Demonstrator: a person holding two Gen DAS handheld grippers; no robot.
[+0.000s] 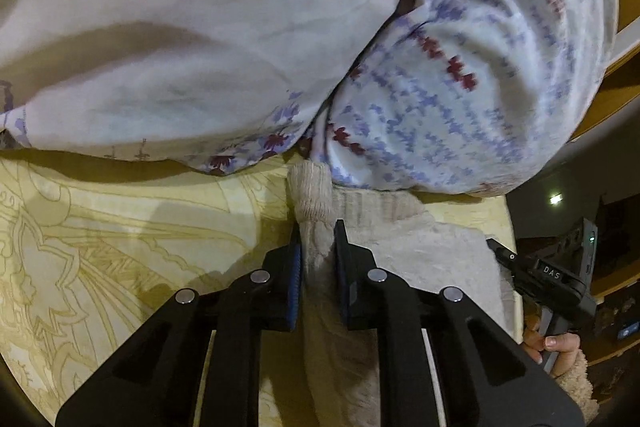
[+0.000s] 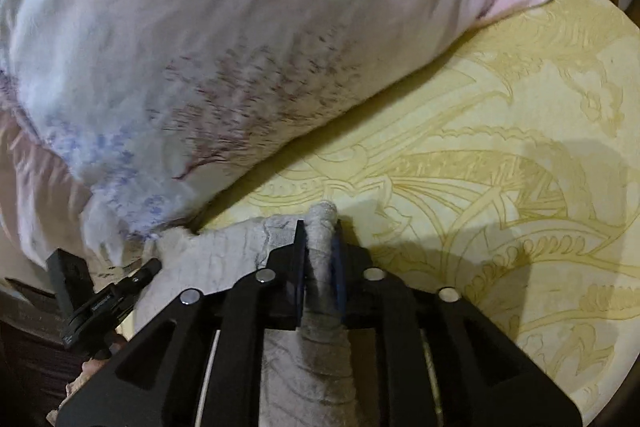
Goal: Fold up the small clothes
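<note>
On the left, the left tongs (image 1: 318, 251) are clamped on a bunched fold of a small beige knitted garment (image 1: 420, 247), the pads pressing the fabric from both sides with a ribbed nub of it poking out past the tips. From there the garment spreads to the right across the yellow patterned bedspread (image 1: 100, 247), towards the right tongs (image 2: 320, 251), which are likewise closed on a gathered edge of the same cloth. In the right wrist view the pinched roll runs straight along the fingers, and the rest of the garment trails off to the left, back towards the other hand.

So the piece lies stretched between the two grips, its long axis running left to right across the near edge of the bed, with each hand holding its own end and neither nearer than the other. A person's hand (image 1: 556, 347) grips the handle of the right tool at the far right of the left wrist view.

Just beyond both tips, on the far side, sits a large pale pillow (image 2: 200, 27) with blue and dark red print, almost touching the garment. The likely fold would carry the held edge away from it or over the flat part; the pillow leaves little room on the far side.
</note>
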